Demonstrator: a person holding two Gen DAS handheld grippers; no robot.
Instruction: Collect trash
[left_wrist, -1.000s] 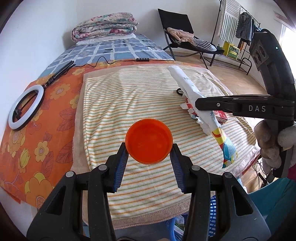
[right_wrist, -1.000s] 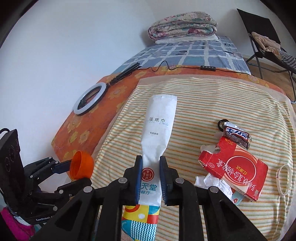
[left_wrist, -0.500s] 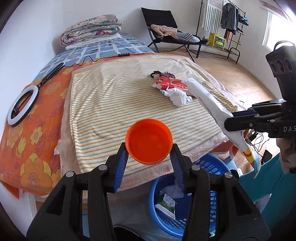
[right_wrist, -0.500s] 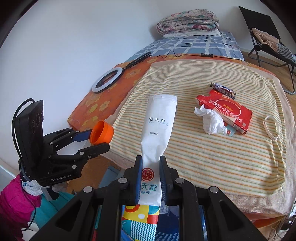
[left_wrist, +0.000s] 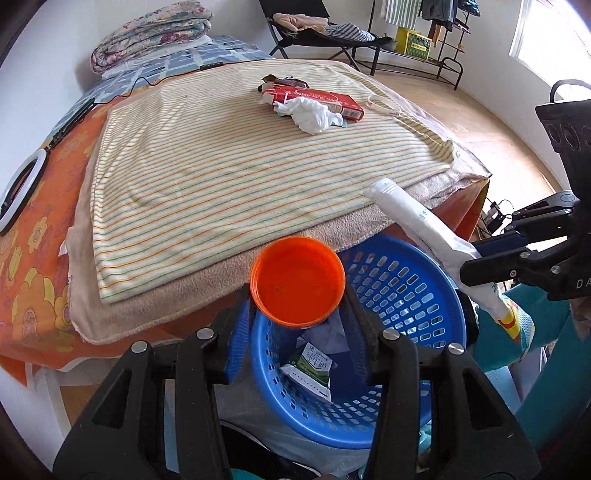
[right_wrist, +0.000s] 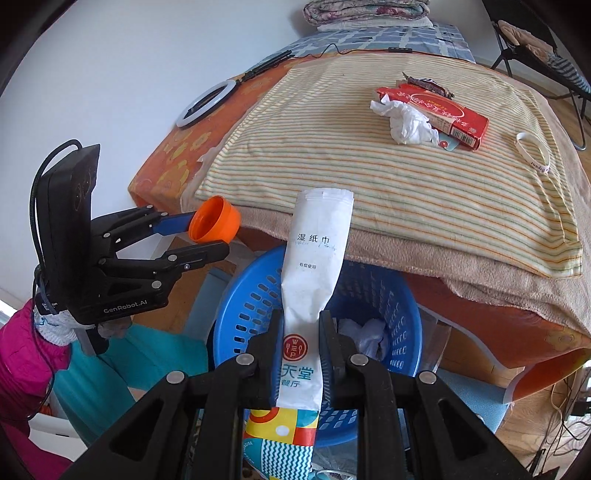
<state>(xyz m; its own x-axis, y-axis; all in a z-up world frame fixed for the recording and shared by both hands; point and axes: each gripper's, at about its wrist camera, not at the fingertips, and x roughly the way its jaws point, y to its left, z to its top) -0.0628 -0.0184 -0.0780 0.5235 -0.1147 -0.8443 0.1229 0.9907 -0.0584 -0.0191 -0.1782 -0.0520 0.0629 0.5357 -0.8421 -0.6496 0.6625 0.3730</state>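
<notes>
**Holding two pieces of trash over the blue basket**

Left gripper (left_wrist: 297, 314) has its fingers clamped on an orange cap (left_wrist: 297, 282), open side toward the camera. The cap hangs above the near rim of the blue basket (left_wrist: 406, 280), just off the bed edge. Right gripper (right_wrist: 301, 334) pinches a long white wet-wipe packet (right_wrist: 317, 258) between narrow-set fingers; the packet stands up over the basket, its top overlapping the edge of the beige towel (right_wrist: 424, 254) in this view (contact with the towel cannot be told).

Inside the basket: crumpled white paper (right_wrist: 365, 332) and a green-and-white wrapper (left_wrist: 310, 369).

On the striped blanket (left_wrist: 221, 166), well apart from both grippers: red carton (right_wrist: 439, 107), crumpled tissue (right_wrist: 406, 123) touching it, dark snack wrapper (right_wrist: 424, 82) behind the carton, white wristband (right_wrist: 533, 151) off to the right. Ring light (right_wrist: 205, 103) lies on the orange floral sheet.
</notes>
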